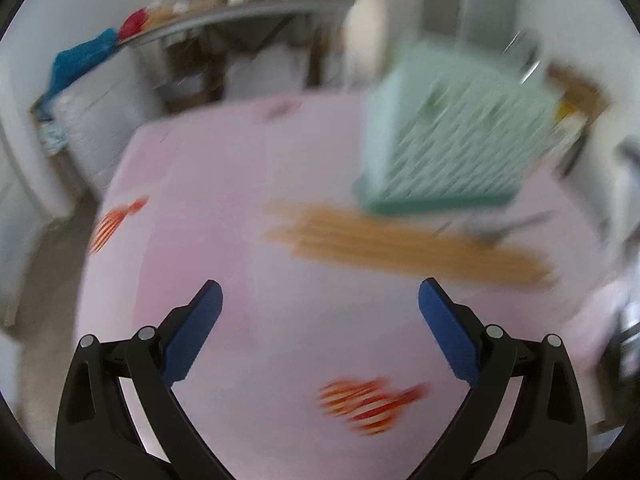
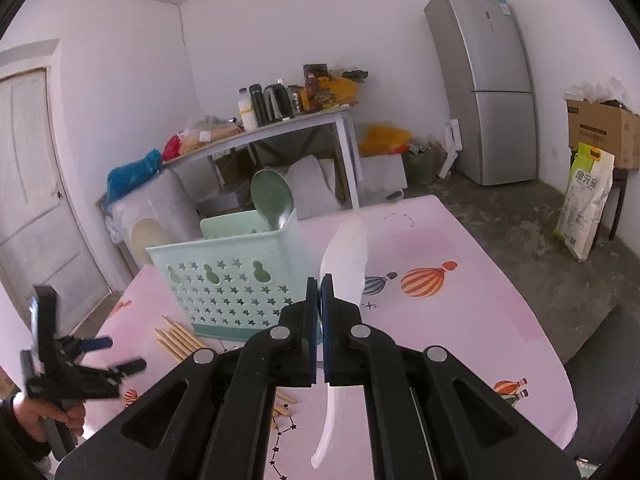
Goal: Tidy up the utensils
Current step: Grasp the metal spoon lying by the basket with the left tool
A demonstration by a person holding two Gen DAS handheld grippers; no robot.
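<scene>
My right gripper [image 2: 320, 280] fingers clamped on translucent white plastic spoon [image 2: 346, 256], held above pink patterned surface [image 2: 460, 320] beside mint-green perforated plastic utensil basket [image 2: 228, 276]; left gripper [image 1: 320, 300] fingers apart, empty, near wooden chopsticks [image 1: 400, 242]

Basket [image 2: 228, 280]: mint green, star cut-outs. Cloth [image 2: 440, 320]: pink, orange-striped balloons. Chopsticks [image 2: 180, 338]: tan. Spoon [image 2: 346, 264]: translucent white. Ladle [image 2: 272, 198]: green. Fridge [image 2: 492, 88]: silver. Pads [image 1: 192, 332]: blue.
</scene>
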